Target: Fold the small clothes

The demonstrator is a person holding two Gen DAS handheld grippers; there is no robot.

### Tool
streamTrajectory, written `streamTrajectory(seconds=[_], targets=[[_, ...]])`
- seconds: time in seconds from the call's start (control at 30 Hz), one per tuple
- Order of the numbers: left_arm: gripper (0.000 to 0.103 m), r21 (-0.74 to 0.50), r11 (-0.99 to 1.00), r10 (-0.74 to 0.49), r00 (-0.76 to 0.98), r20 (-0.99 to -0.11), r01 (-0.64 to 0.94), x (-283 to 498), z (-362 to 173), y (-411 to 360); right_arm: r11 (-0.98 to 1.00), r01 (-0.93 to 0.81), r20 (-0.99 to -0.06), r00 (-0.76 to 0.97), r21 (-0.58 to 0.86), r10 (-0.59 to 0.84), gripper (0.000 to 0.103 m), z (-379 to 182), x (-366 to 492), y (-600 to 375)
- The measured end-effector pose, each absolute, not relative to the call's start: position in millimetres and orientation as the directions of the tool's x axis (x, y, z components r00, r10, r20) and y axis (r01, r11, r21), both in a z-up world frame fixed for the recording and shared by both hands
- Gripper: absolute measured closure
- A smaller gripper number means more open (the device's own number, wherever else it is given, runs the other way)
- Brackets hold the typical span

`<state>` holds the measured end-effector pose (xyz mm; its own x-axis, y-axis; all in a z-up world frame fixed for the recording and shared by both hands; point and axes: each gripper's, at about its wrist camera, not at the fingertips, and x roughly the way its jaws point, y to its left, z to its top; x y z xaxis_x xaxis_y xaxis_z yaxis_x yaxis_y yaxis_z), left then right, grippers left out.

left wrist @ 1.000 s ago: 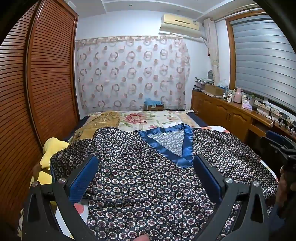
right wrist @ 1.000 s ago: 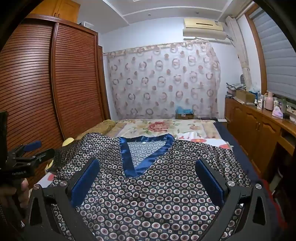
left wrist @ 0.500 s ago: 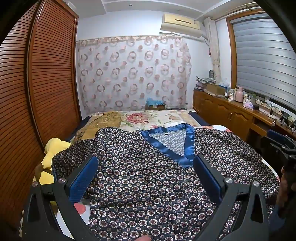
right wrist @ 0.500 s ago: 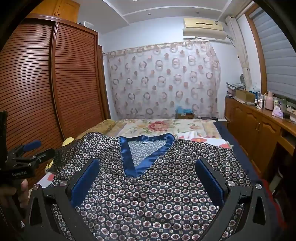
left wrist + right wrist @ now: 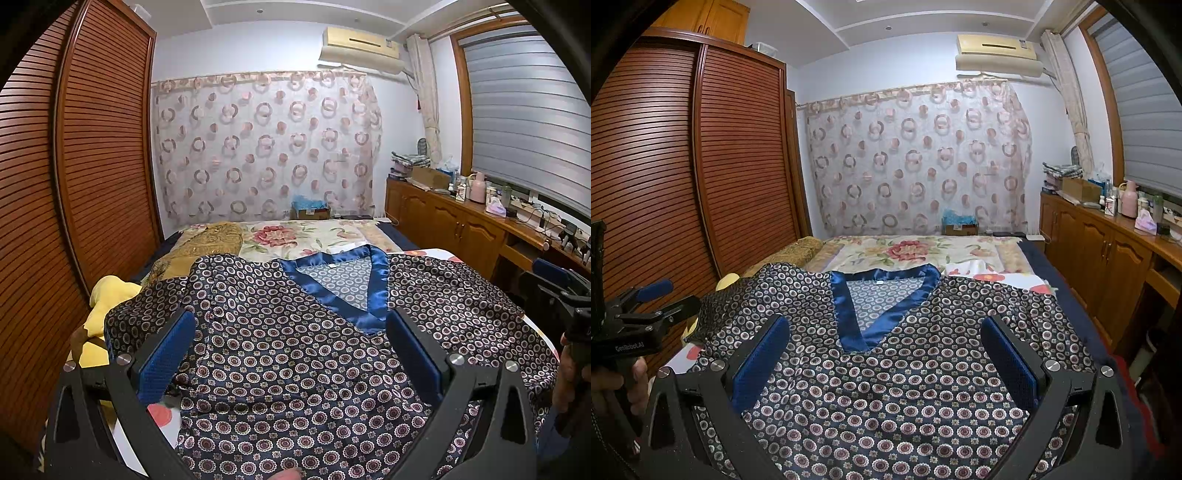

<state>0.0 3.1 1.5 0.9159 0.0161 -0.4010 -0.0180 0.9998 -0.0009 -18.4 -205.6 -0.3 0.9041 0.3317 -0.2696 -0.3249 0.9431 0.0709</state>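
Observation:
A dark navy satin top (image 5: 280, 354) (image 5: 894, 387) with a ring-and-flower print and a blue V-neck band (image 5: 369, 295) (image 5: 857, 325) lies spread flat on the bed, neck pointing away. My left gripper (image 5: 291, 354) hovers open over its left half, nothing between the blue pads (image 5: 162, 358). My right gripper (image 5: 886, 358) hovers open over the right half, below the V-neck, pads (image 5: 761, 362) apart. Each gripper shows at the other view's edge, held by a hand.
The bed carries a floral sheet (image 5: 916, 251), a gold patterned cloth (image 5: 207, 243) and a yellow item (image 5: 107, 299) at the left edge. A louvred wooden wardrobe (image 5: 74, 177) stands left, a cluttered wooden cabinet (image 5: 1108, 251) right, a curtain (image 5: 266, 147) at the far wall.
Both grippers have barely shifted; the left view has drifted very slightly. The top lies as before.

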Motion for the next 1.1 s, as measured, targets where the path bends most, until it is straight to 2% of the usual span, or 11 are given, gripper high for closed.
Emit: streamTrajectory(seconds=[1.1], targets=[[0.0, 0.006, 1.0, 0.018, 0.919, -0.395, -0.017, -1.7, 4.1, -0.9, 0.943, -0.325, -0.266, 0.905, 0.074, 0.332, 0.0, 0.2, -19.0, -205.4]])
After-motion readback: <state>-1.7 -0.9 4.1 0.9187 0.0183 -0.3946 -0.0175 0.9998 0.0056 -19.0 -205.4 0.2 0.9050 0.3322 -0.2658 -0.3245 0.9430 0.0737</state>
